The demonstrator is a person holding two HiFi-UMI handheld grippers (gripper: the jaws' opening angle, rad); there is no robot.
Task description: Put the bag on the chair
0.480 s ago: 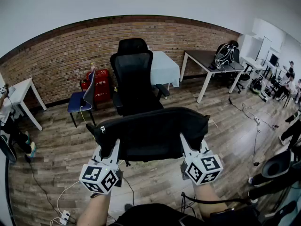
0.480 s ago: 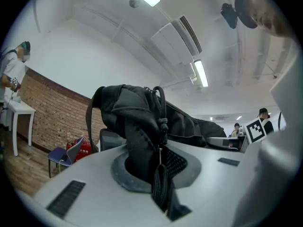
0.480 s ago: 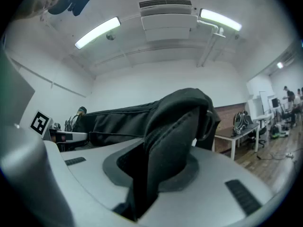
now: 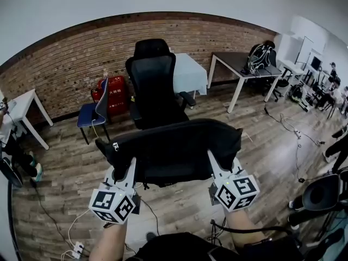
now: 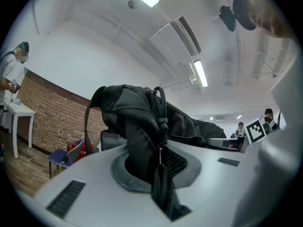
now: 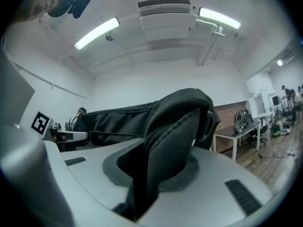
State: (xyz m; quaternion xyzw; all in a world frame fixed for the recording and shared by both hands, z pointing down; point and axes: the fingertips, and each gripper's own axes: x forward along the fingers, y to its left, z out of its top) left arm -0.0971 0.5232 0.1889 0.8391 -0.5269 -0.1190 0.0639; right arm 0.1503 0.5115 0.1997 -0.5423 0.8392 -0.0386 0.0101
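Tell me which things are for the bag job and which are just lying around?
For the job:
black bag, gripped by the left gripper and right gripper
black office chair, probably where it goes

Just lying about:
small blue chair
red box
backpack on a desk

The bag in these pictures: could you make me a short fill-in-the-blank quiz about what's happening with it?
1. The bag is held off the floor by ____ grippers, the left gripper and the right gripper, one near each end.
2. The office chair straight ahead is ____ in colour.
3. The wall behind that chair is made of ____.
Missing words: two; black; brick.
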